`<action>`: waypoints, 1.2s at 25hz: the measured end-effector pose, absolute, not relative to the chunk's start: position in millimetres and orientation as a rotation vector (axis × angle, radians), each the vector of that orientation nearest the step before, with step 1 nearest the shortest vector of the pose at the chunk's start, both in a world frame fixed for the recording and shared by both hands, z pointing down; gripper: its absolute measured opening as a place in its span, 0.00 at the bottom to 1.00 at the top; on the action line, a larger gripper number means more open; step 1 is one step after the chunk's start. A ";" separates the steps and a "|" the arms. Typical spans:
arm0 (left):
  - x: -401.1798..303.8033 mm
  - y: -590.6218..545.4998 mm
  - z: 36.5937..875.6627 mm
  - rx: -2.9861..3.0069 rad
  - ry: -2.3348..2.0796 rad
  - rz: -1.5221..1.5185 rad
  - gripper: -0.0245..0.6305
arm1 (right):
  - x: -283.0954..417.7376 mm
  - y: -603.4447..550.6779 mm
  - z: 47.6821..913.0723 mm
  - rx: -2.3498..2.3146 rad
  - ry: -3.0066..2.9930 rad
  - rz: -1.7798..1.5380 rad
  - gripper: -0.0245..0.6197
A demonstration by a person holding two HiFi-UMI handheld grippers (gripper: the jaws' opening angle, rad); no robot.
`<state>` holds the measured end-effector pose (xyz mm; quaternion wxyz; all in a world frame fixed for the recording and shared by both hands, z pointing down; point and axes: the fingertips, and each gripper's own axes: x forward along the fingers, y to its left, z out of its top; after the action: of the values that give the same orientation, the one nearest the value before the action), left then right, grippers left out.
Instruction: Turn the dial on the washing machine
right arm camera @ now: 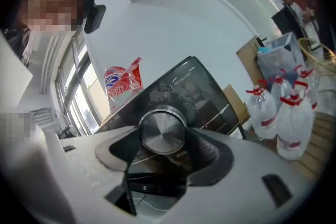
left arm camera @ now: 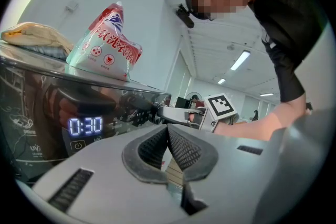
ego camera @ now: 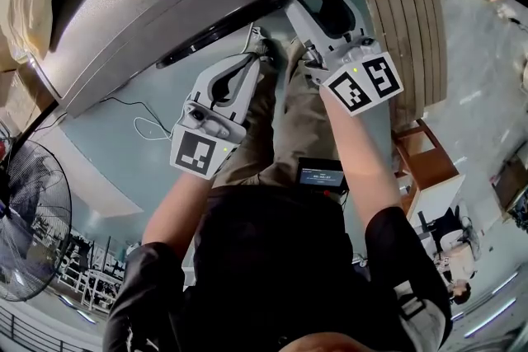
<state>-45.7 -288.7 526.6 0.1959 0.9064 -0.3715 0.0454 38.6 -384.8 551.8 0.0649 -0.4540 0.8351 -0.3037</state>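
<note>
Gripping the silver dial [right arm camera: 161, 130] on the washing machine [right arm camera: 202, 89] front with right gripper [right arm camera: 167, 150], pads at 9 and 3 o'clock of it. Left gripper [left arm camera: 168, 131] clenched empty, off the panel, 0:30 display [left arm camera: 85, 125] at its 9 o'clock. Detergent bag [left arm camera: 107, 44] on top, 11 o'clock.

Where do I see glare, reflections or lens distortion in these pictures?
Left gripper view: fisheye bending, dark corners, glossy washing machine panel mirrors the room around the glowing display. Right gripper view: same bending, the metal dial shows a bright sheen. Head view: even light.
</note>
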 end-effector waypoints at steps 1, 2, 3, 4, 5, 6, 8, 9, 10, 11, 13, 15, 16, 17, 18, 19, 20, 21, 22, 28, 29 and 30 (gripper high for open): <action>-46.2 -289.1 526.7 2.541 -1.043 0.127 0.03 | 39.0 -384.8 551.9 -1.351 2.489 -0.954 0.47; -46.8 -289.7 526.6 2.544 -1.048 0.125 0.03 | 39.4 -384.9 551.9 -1.334 2.459 -0.987 0.47; -47.4 -290.2 526.5 2.545 -1.051 0.124 0.03 | 39.7 -384.9 552.0 -1.320 2.434 -1.016 0.47; -47.9 -290.3 526.8 2.541 -1.053 0.125 0.03 | 39.8 -385.0 552.1 -1.309 2.414 -1.039 0.47; -48.3 -290.4 527.0 2.539 -1.055 0.126 0.03 | 39.9 -385.0 552.3 -1.301 2.398 -1.057 0.47; -48.7 -290.8 526.7 2.542 -1.059 0.122 0.03 | 39.9 -385.0 552.6 -1.293 2.385 -1.072 0.47; -49.4 -292.0 525.1 2.558 -1.068 0.109 0.03 | 39.8 -384.9 553.3 -1.274 2.354 -1.104 0.47; -49.3 -292.3 524.3 2.561 -1.068 0.103 0.03 | 39.8 -385.0 553.6 -1.264 2.338 -1.121 0.47; -49.1 -292.6 523.3 2.562 -1.067 0.096 0.03 | 39.8 -385.1 553.9 -1.254 2.321 -1.138 0.47; -49.0 -292.8 522.5 2.563 -1.067 0.088 0.03 | 39.7 -385.2 554.2 -1.244 2.304 -1.156 0.47; -50.0 -293.0 522.5 2.564 -1.074 0.083 0.03 | 39.5 -385.4 554.9 -1.225 2.270 -1.190 0.47; -51.4 -292.6 524.5 2.559 -1.080 0.098 0.03 | 39.3 -385.4 555.3 -1.212 2.247 -1.213 0.47; -51.8 -292.8 524.8 2.557 -1.081 0.104 0.03 | 39.3 -385.3 555.3 -1.207 2.240 -1.220 0.47; -52.1 -293.2 524.8 2.556 -1.083 0.107 0.03 | 39.5 -385.2 555.4 -1.202 2.234 -1.227 0.47; -52.6 -293.9 524.8 2.556 -1.087 0.109 0.03 | 39.7 -385.2 555.5 -1.197 2.225 -1.236 0.47; -53.3 -294.7 524.7 2.557 -1.092 0.110 0.03 | 39.9 -385.2 555.5 -1.191 2.213 -1.247 0.47; -53.9 -295.5 524.5 2.557 -1.096 0.108 0.03 | 40.0 -385.3 555.6 -1.183 2.199 -1.260 0.47; -54.5 -296.1 524.5 2.555 -1.099 0.108 0.03 | 40.0 -385.3 555.7 -1.173 2.182 -1.273 0.47; -55.1 -296.3 525.0 2.553 -1.100 0.109 0.03 | 40.1 -385.3 555.7 -1.160 2.165 -1.287 0.47; -58.4 -297.8 528.2 2.535 -1.113 0.116 0.03 | 39.2 -385.6 555.3 -1.069 2.041 -1.363 0.47; -58.8 -297.8 528.4 2.533 -1.116 0.116 0.03 | 39.4 -385.5 555.4 -1.058 2.022 -1.378 0.46; -59.2 -297.6 528.7 2.531 -1.118 0.116 0.03 | 39.7 -385.4 555.5 -1.047 2.001 -1.393 0.47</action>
<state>-59.2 -297.6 528.7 0.1849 0.8982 -0.3967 0.0413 39.7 -385.4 555.5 0.2416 -0.3829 0.7318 -0.5094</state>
